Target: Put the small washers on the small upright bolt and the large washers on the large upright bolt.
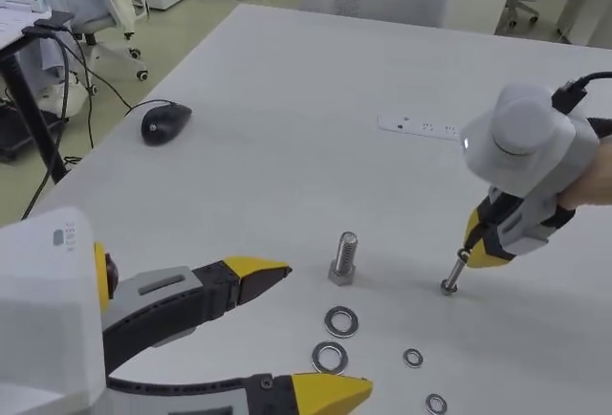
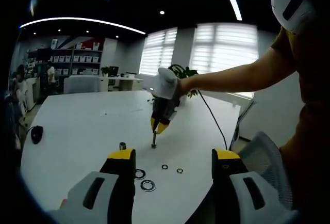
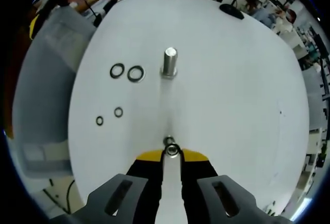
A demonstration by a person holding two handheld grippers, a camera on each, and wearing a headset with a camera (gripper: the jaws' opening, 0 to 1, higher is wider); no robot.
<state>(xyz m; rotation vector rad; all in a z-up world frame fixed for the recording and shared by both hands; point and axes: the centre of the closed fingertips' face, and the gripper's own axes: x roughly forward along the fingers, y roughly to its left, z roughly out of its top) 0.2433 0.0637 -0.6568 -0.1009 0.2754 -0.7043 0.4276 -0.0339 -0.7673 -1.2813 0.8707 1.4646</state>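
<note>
The large bolt [image 1: 344, 257] [image 3: 169, 61] stands upright mid-table. To its right stands the small bolt [image 1: 453, 274] [image 2: 153, 140], tilted a little, with my right gripper [image 1: 483, 246] [image 3: 171, 152] shut on its upper end. Two large washers [image 1: 340, 320] [image 1: 329, 357] lie flat in front of the large bolt. Two small washers [image 1: 412, 358] [image 1: 436, 403] lie to their right. All of them also show in the right gripper view, large [image 3: 117, 70] [image 3: 136, 73] and small [image 3: 118, 112] [image 3: 99, 121]. My left gripper [image 1: 325, 329] [image 2: 174, 157] hovers open at the near left, holding nothing.
A black mouse [image 1: 164, 122] with its cable lies at the table's far left. A white power strip [image 1: 421, 128] lies behind the right gripper. Office chairs stand beyond the table's far left edge [image 1: 143, 85].
</note>
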